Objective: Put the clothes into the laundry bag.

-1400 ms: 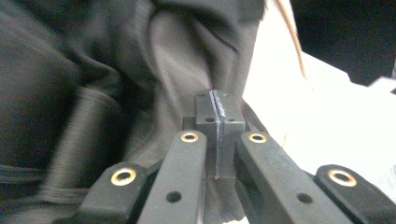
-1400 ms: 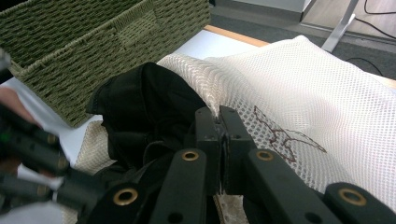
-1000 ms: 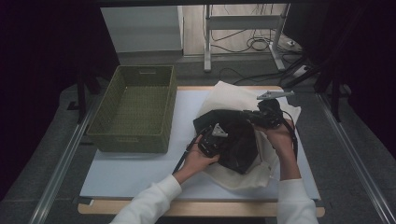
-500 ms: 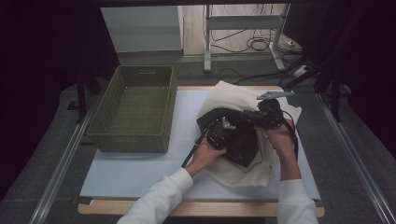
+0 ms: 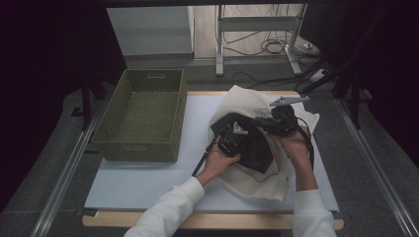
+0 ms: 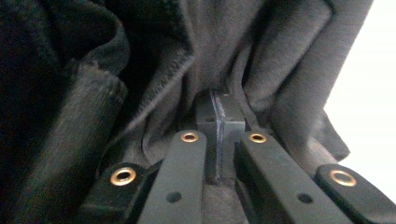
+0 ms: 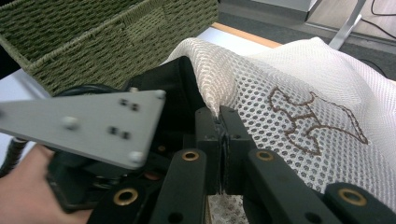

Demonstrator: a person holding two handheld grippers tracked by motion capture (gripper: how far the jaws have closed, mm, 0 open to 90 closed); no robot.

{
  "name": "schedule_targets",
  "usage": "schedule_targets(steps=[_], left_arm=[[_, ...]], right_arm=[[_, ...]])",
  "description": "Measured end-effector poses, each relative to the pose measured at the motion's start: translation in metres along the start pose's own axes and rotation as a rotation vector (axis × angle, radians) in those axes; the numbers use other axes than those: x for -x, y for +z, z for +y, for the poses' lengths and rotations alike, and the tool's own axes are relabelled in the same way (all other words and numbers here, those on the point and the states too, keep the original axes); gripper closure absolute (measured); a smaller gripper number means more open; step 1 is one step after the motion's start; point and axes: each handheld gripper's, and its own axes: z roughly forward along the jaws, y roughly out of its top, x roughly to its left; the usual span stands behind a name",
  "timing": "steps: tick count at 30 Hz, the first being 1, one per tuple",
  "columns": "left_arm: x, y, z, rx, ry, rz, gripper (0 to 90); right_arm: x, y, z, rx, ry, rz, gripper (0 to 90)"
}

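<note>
Black garment [image 6: 140, 70]: soft knit cloth, dark charcoal, finely ribbed, with a stitched hem edge and deep folds. In the left gripper view the left gripper [image 6: 219, 122] has its jaws pressed together on a pinch of this cloth, which drapes from the tips on every side. In the high view the garment [image 5: 257, 148] lies bunched, partly inside the mouth of the mesh bag [image 5: 247, 101], on the right half of the table.

Mesh bag [image 7: 280, 79]: cream netting with a regular honeycomb of small holes, soft and slack, bearing a brown embroidered emblem [image 7: 317, 116]. The right gripper [image 7: 222, 122] has its jaws closed on the bag's edge, holding the rim up over the dark cloth.

Left gripper, seen from the right gripper view [image 7: 93, 154]: black body, flat grey three-cornered plate [image 7: 84, 126] with small screws, held in a hand [image 7: 28, 186].

Hands, high view: left hand [image 5: 220, 160] and right hand [image 5: 294, 143], both in white sleeves, close together over the bag.

Basket [image 5: 143, 143]: olive-green woven wicker, rectangular, deep, with handle slots; stands left of the bag, apart from it.

Table [image 5: 148, 182]: pale matte sheet on a wood-edged top.
</note>
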Motion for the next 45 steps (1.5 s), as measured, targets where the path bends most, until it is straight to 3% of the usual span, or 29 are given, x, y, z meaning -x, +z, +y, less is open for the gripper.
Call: schedule_targets(steps=[4, 11, 14, 15, 17, 22, 26, 30, 31, 36, 45], left_arm=[[0.001, -0.017, -0.004, 0.030, 0.015, -0.010, 90.0], [-0.014, -0.058, -0.012, 0.100, 0.020, 0.031, 90.0], [-0.021, -0.069, -0.012, 0.130, -0.001, 0.048, 90.0], [-0.029, -0.079, -0.011, 0.165, -0.026, 0.061, 90.0], [-0.036, -0.087, -0.010, 0.190, -0.047, 0.073, 90.0], [-0.048, -0.098, -0.006, 0.219, -0.068, 0.100, 90.0], [-0.056, -0.095, -0.004, 0.208, -0.091, 0.120, 90.0], [-0.065, -0.082, -0.003, 0.169, -0.117, 0.116, 90.0], [-0.066, -0.072, -0.002, 0.130, -0.115, 0.106, 90.0], [-0.060, -0.050, -0.001, 0.064, -0.088, 0.100, 90.0], [-0.050, -0.025, 0.005, 0.035, -0.071, 0.114, 90.0]], right_arm=[[0.002, -0.001, 0.000, 0.006, 0.005, 0.000, 88.0], [0.003, -0.001, -0.001, 0.009, 0.009, 0.000, 87.9], [0.003, 0.000, -0.001, 0.006, 0.009, -0.001, 87.9], [0.003, 0.000, -0.001, 0.005, 0.009, 0.000, 87.9], [0.003, 0.001, -0.001, 0.003, 0.009, 0.001, 87.9], [0.003, 0.001, -0.001, 0.001, 0.008, 0.001, 87.9], [0.003, 0.002, -0.002, -0.002, 0.008, 0.002, 87.9], [0.003, 0.003, -0.002, -0.008, 0.004, -0.002, 87.9], [0.003, 0.003, -0.002, -0.006, 0.001, 0.000, 87.9], [0.002, 0.003, -0.001, -0.007, 0.004, 0.000, 87.9], [-0.001, -0.001, 0.001, -0.001, -0.008, 0.009, 87.9]])
